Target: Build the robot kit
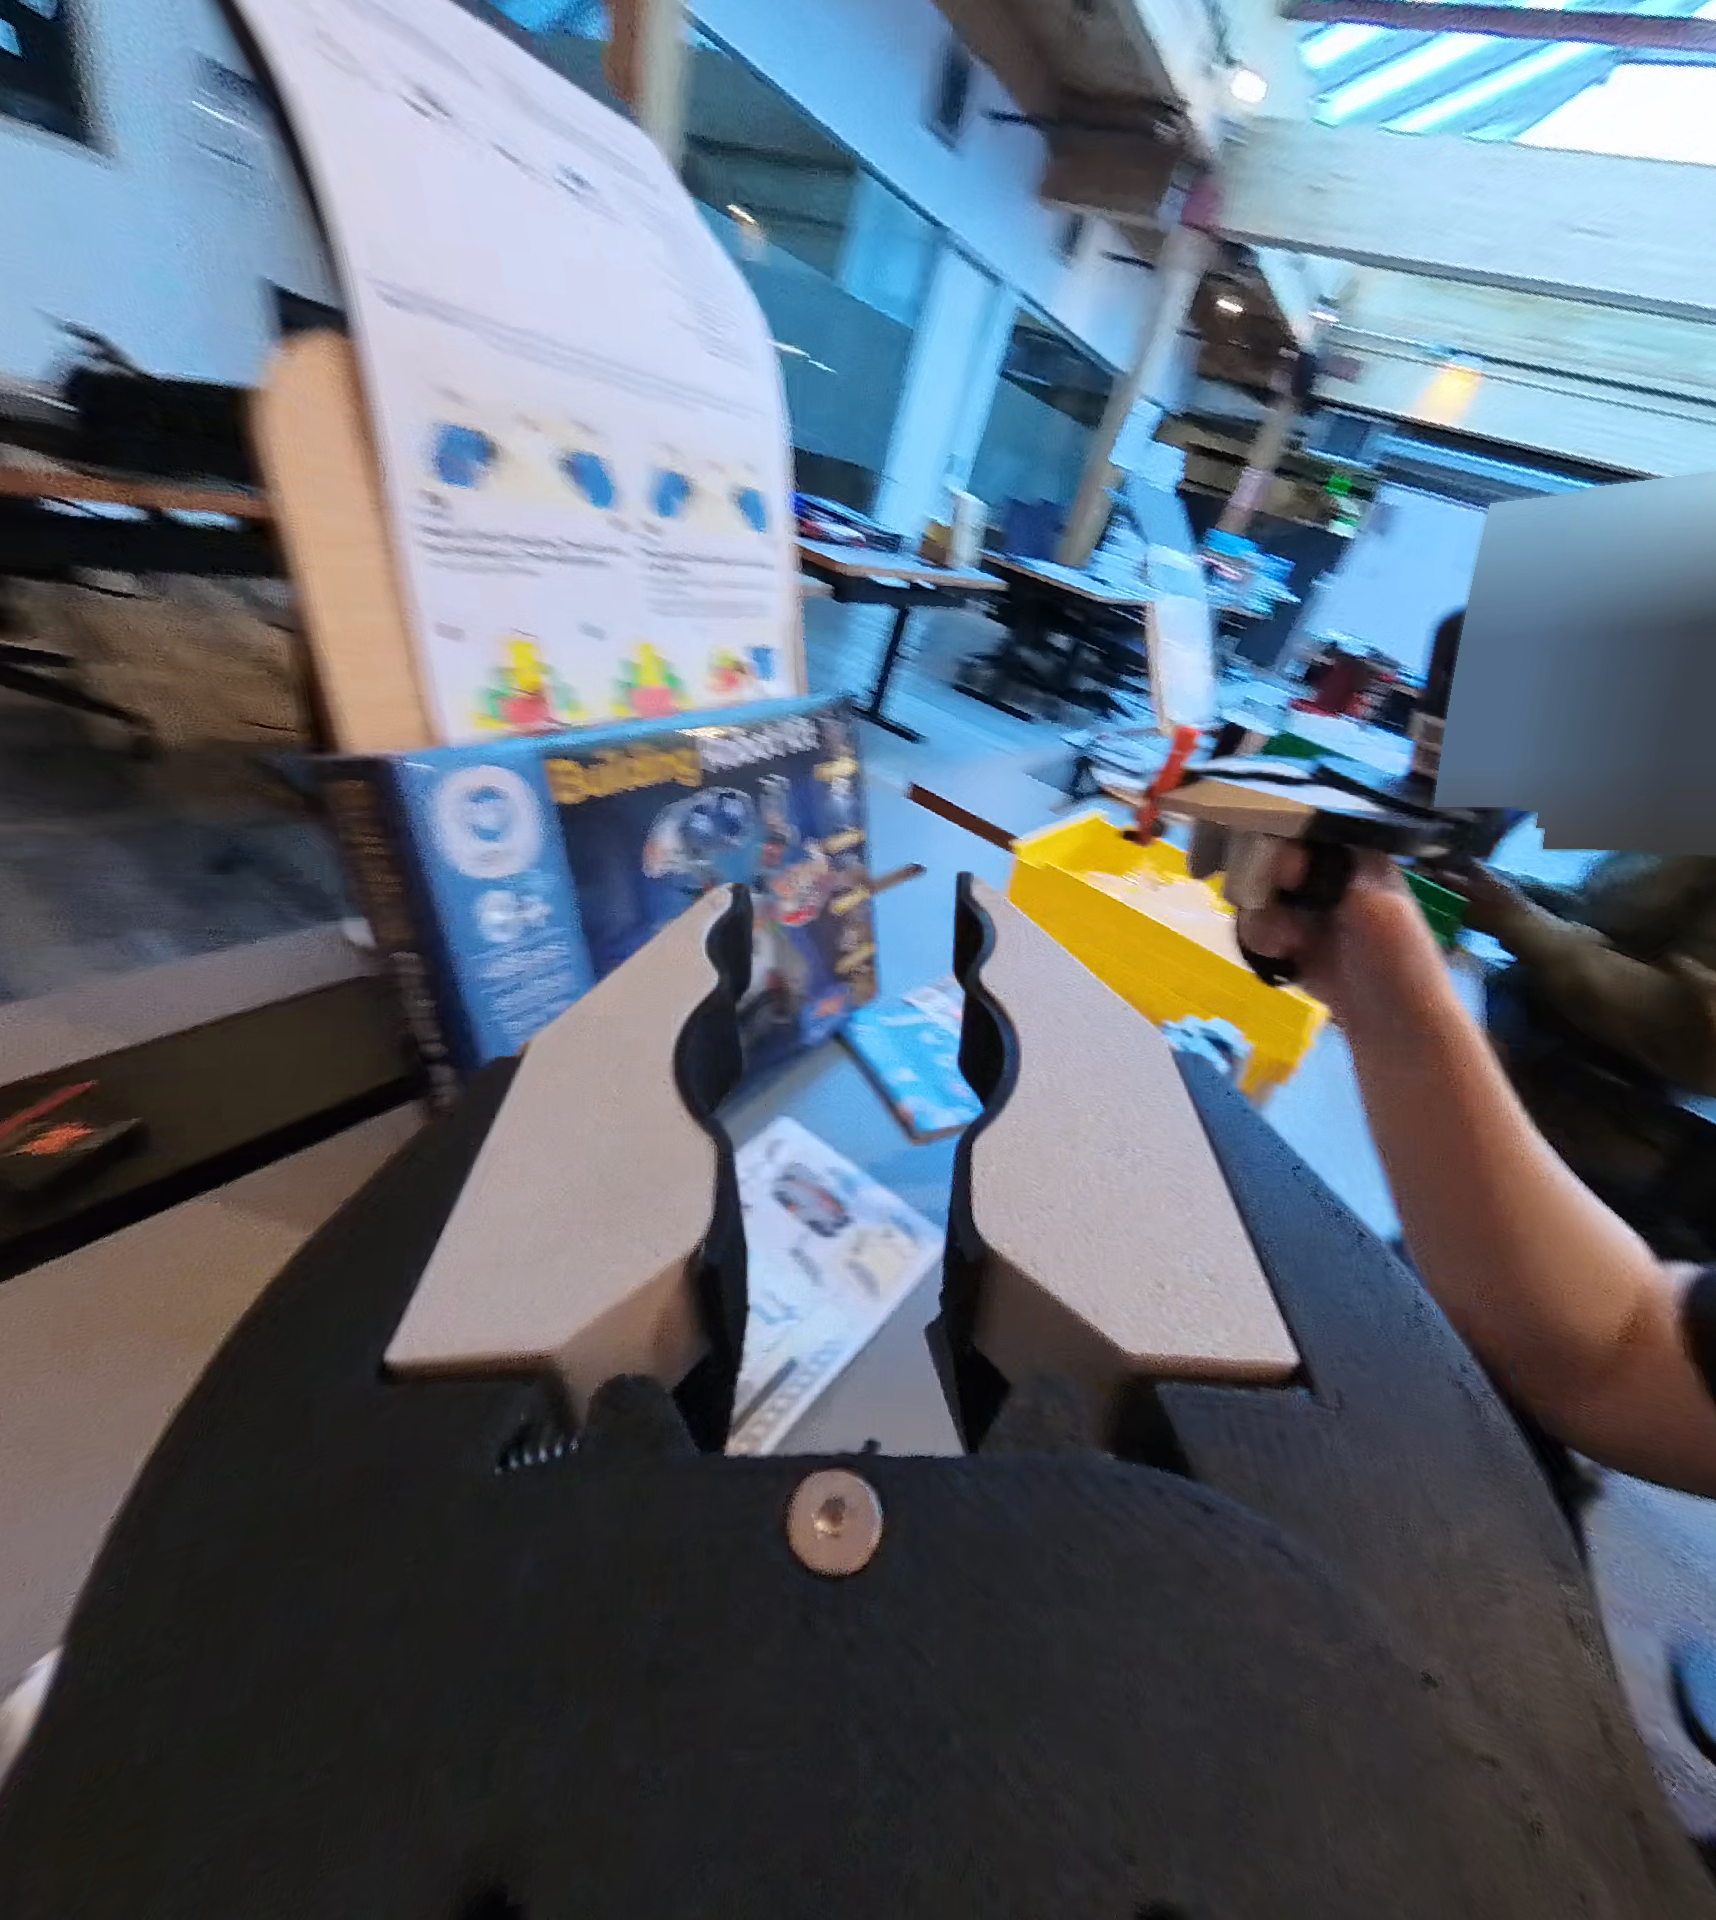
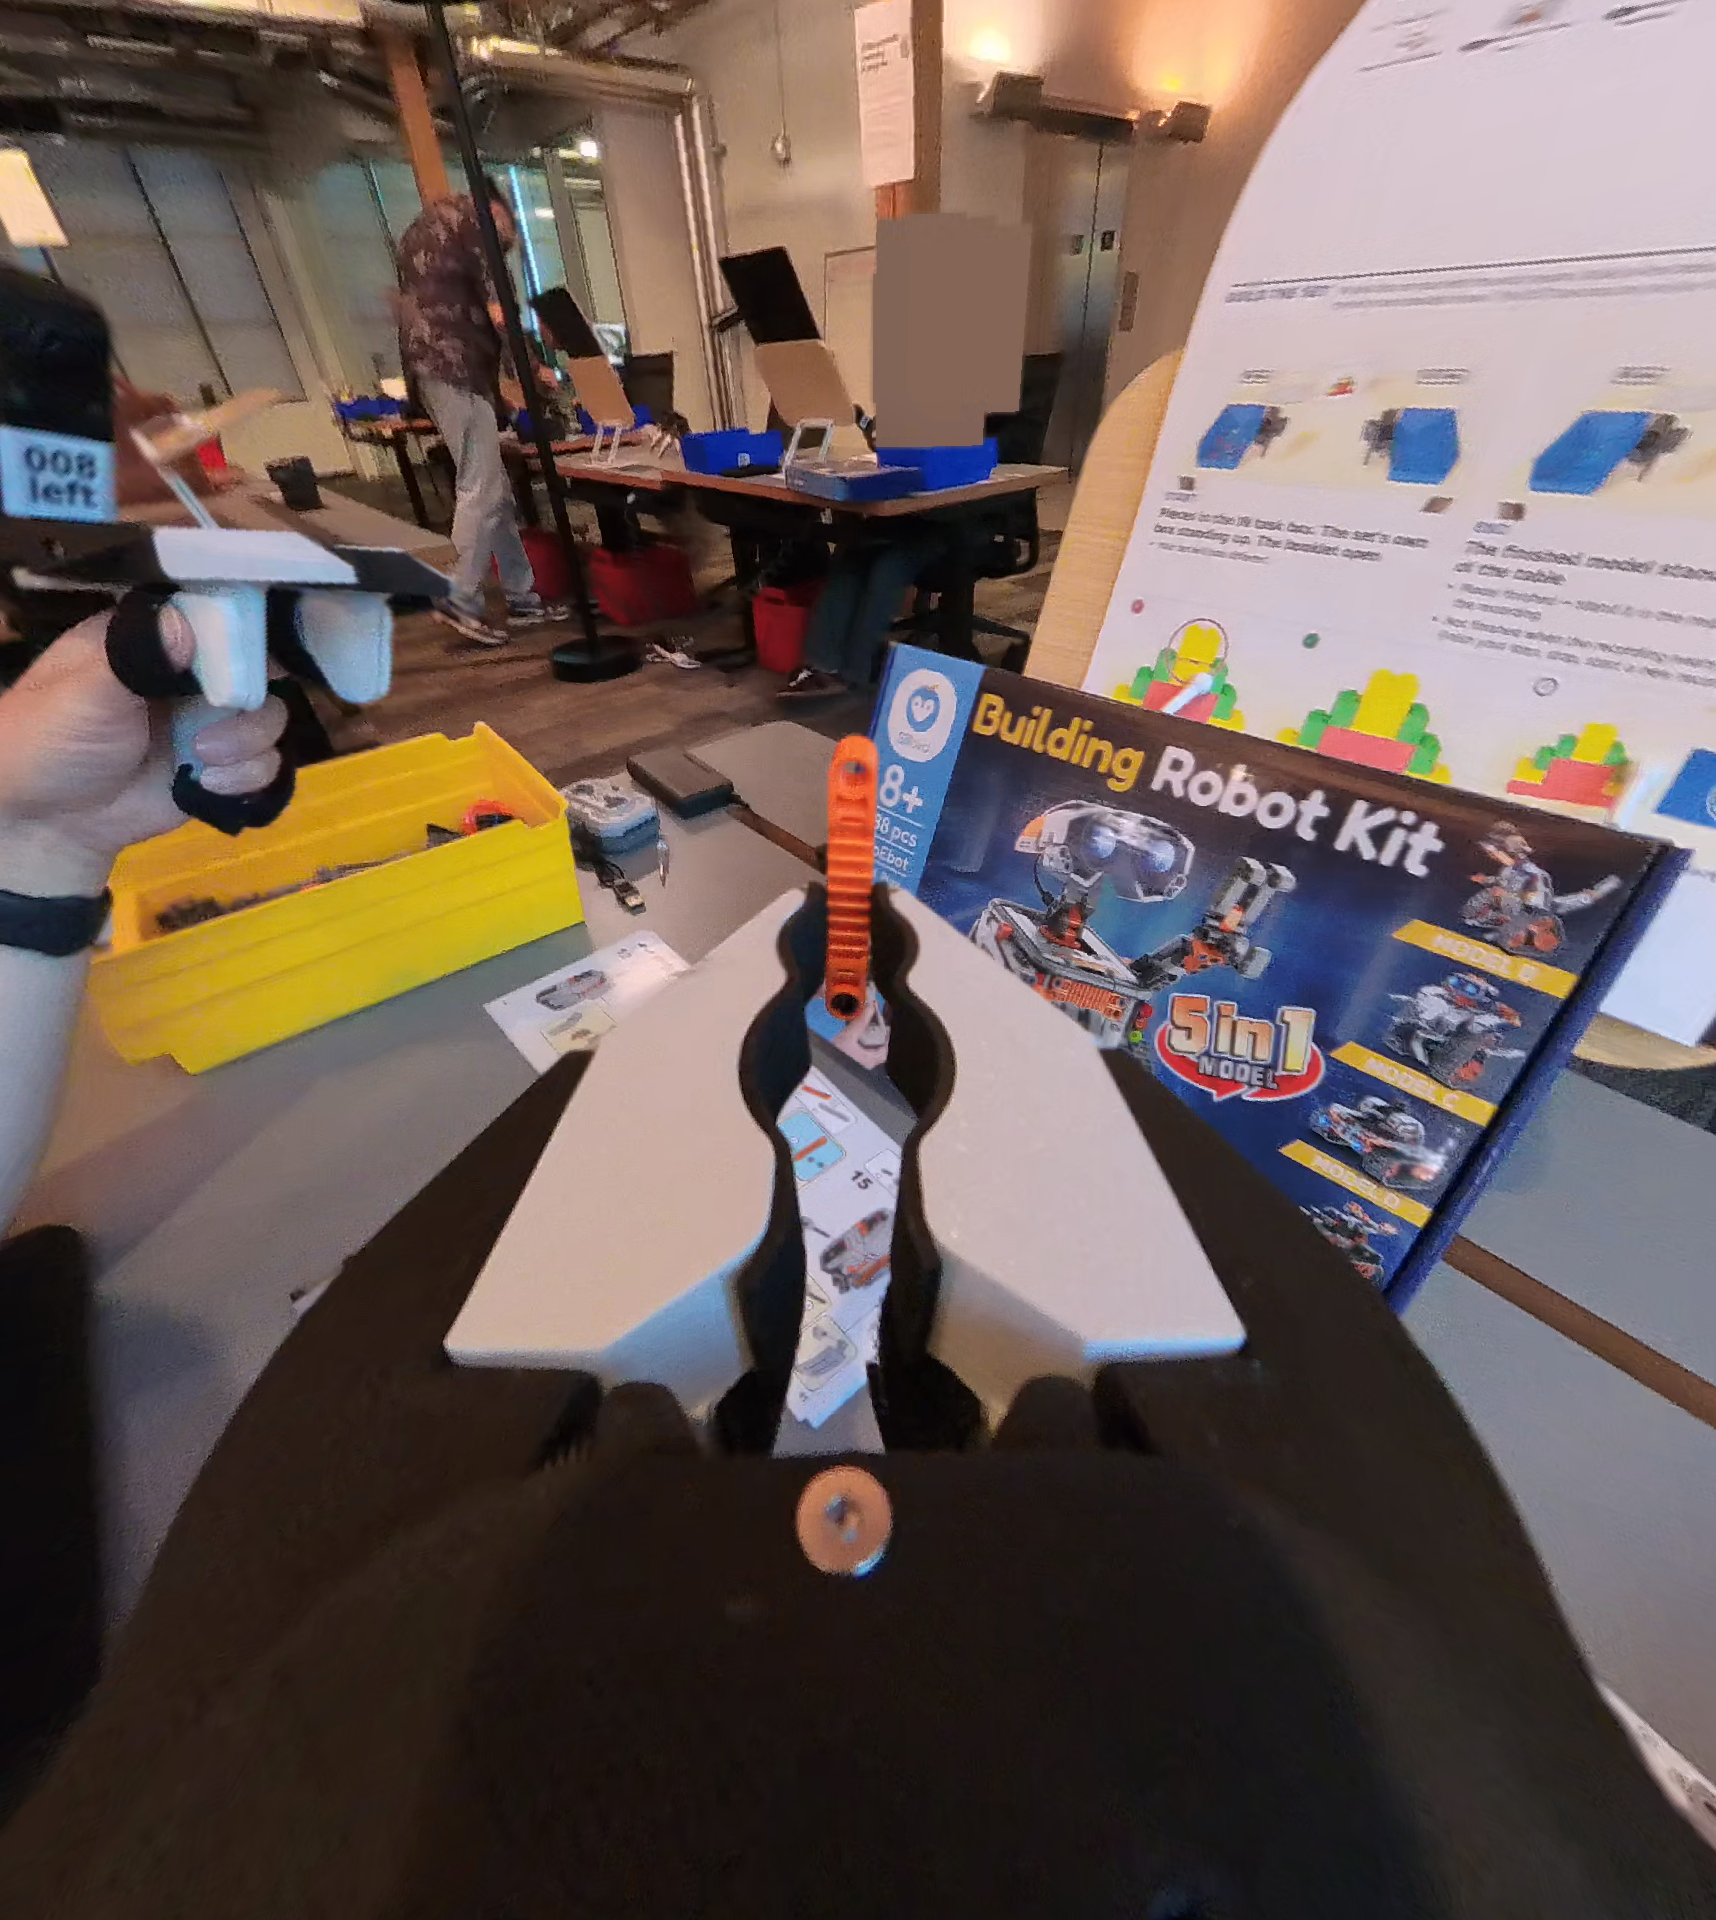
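My right gripper [image 2: 851,914] is shut on a slim orange toothed building piece [image 2: 851,862]. The piece stands upright between the pads, above the grey table [image 2: 314,1122]. It also shows far off in the left wrist view [image 1: 1171,779], above the yellow bin [image 1: 1145,956]. My left gripper [image 1: 852,894] is open and empty, raised above the table and pointing at the blue robot kit box [image 1: 625,883]. In the right wrist view a hand holds the left gripper up over the yellow bin [image 2: 334,914].
The kit box [image 2: 1249,935] stands upright against a poster board [image 2: 1508,416]. An open instruction booklet [image 2: 833,1195] lies on the table under the fingers. A grey controller [image 2: 610,810] and a black device [image 2: 677,774] lie behind the bin. People and tables stand beyond. Tip to tip, the grippers are about 25 centimeters apart.
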Demonstrator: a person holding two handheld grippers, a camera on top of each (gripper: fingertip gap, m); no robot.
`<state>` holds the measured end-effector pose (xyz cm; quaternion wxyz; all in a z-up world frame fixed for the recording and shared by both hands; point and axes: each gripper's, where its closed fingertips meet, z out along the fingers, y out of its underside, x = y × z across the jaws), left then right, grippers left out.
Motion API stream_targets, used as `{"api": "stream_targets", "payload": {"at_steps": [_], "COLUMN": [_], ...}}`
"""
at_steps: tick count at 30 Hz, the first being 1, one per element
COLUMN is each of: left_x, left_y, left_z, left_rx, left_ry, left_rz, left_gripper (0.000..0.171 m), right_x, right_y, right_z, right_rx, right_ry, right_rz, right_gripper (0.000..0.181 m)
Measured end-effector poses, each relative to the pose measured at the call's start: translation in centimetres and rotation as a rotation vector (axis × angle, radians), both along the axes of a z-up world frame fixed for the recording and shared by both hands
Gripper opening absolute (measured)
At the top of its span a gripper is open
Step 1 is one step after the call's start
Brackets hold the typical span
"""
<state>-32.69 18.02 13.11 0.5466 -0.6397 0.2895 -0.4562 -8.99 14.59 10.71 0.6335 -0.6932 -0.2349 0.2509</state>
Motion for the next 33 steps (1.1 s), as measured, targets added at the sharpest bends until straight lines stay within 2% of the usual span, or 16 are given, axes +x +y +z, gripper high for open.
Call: {"api": "stream_targets", "payload": {"at_steps": [3, 6, 12, 22, 33], "left_x": [-3.2, -4.2, -3.0, -2.1, -1.6], "left_y": [0.5, 0.6, 1.0, 0.7, 0.2], "left_z": [0.9, 1.3, 0.4, -0.2, -0.9], "left_rx": [0.029, 0.027, -0.011, -0.025, -0.056], "left_ry": [-0.008, -0.028, -0.01, 0.036, 0.069], "left_rz": [0.118, 0.139, 0.103, 0.073, 0.034], "left_gripper": [0.036, 0.035, 0.035, 0.034, 0.034], "right_x": [0.9, 1.1, 0.6, -2.1, -2.4], "right_y": [-0.3, -0.1, 0.5, 0.8, 0.5], "right_z": [0.7, 0.2, -0.9, -3.3, -3.3], "right_rx": [-0.005, -0.018, -0.051, -0.172, -0.194], "right_ry": [0.06, 0.025, 0.017, 0.028, 0.042], "right_rz": [0.011, -0.002, 0.009, 0.104, 0.129], "right_gripper": [0.005, 0.005, 0.005, 0.006, 0.006]}}
